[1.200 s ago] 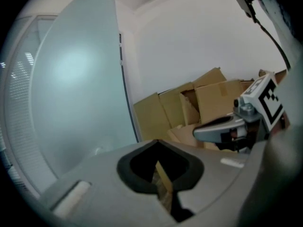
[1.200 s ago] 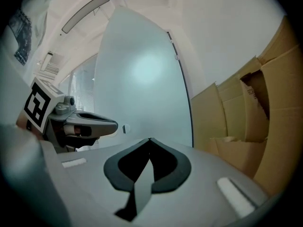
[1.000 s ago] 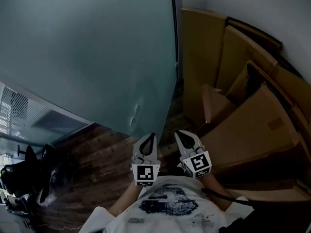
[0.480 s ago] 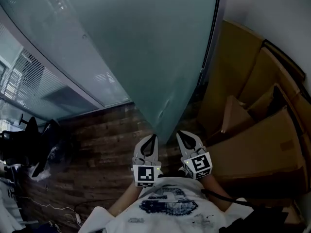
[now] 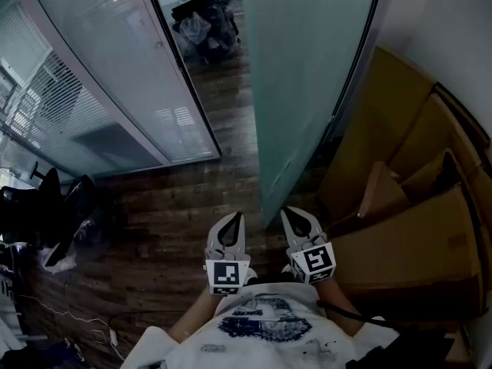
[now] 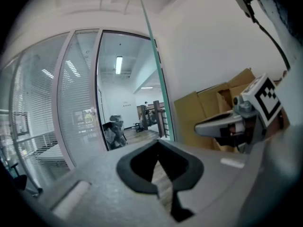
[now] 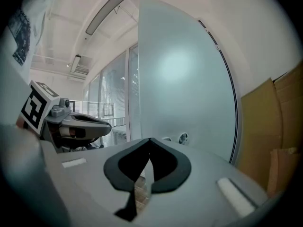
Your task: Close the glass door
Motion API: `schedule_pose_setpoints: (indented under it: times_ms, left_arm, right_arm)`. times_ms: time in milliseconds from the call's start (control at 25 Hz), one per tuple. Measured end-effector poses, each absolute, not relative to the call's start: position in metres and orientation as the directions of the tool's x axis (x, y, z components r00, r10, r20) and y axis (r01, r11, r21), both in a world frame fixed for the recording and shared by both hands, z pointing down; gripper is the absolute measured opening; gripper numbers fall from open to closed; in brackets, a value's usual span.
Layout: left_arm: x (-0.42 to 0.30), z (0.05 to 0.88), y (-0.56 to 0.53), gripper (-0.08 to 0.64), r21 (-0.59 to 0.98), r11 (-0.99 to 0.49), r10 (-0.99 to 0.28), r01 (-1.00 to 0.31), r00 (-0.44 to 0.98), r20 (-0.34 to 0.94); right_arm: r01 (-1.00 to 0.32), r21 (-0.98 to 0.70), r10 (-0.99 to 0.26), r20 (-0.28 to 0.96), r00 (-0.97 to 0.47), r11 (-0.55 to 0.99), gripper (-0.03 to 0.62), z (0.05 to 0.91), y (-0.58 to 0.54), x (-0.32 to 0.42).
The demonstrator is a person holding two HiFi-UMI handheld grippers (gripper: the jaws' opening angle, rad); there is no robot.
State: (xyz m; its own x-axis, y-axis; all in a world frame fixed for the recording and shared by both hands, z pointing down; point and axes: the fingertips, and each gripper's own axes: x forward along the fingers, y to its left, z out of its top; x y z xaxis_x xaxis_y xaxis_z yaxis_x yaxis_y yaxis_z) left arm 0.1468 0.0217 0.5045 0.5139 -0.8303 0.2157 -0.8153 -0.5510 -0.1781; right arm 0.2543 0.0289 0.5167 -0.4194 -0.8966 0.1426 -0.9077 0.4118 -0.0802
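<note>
Left gripper (image 5: pixel 235 221) clenched, empty | right gripper (image 5: pixel 289 215) clenched, empty | frosted glass door (image 5: pixel 307 83) upper centre, ajar, untouched | step: approach, judged | next: press door's face, swing it shut.

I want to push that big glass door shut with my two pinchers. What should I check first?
1. Frosted glass door shut in its frame: not ok, it stands open.
2. Left gripper empty: ok, jaws together on nothing.
3. Right gripper empty: ok, jaws together on nothing.
4. A gripper touching the door: not ok, both look short of it.
5. Round metal fittings on the door within reach: cannot tell.
6. Dark chair beyond the doorway out of the door's path: cannot tell.
</note>
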Motion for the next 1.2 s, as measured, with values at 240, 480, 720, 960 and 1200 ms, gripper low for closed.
schedule_pose_setpoints:
  times_ms: [240, 480, 720, 960, 1200]
  left_arm:
    - [0.147, 0.501, 0.006, 0.002, -0.179, -0.522, -0.849, -0.834, 0.489, 0.199]
    - [0.156, 0.494, -0.004, 0.003, -0.183, -0.503, -0.862, -0.844, 0.474, 0.18]
    - [0.146, 0.498, -0.01, 0.003, -0.191, -0.458, -0.884, -0.868, 0.424, 0.196]
    - [0.139, 0.498, -0.009, 0.002, -0.195, -0.425, -0.899, -0.884, 0.389, 0.199]
    - [0.121, 0.501, -0.003, 0.002, -0.197, -0.378, -0.918, -0.905, 0.337, 0.211]
  right_arm:
    - [-0.91, -0.054, -0.897, 0.158, -0.414, 0.411, 0.001, 0.518, 0.01, 0.274]
    - [-0.904, -0.038, -0.882, 0.206, -0.423, 0.425, 0.061, 0.533, -0.018, 0.297]
    - [-0.879, -0.049, -0.856, 0.211, -0.473, 0.474, 0.168, 0.542, -0.037, 0.298]
    - [-0.837, -0.053, -0.813, 0.214, -0.542, 0.545, 0.233, 0.55, -0.046, 0.286]
    - [-0.805, -0.042, -0.778, 0.228, -0.585, 0.592, 0.262, 0.559, -0.06, 0.275]
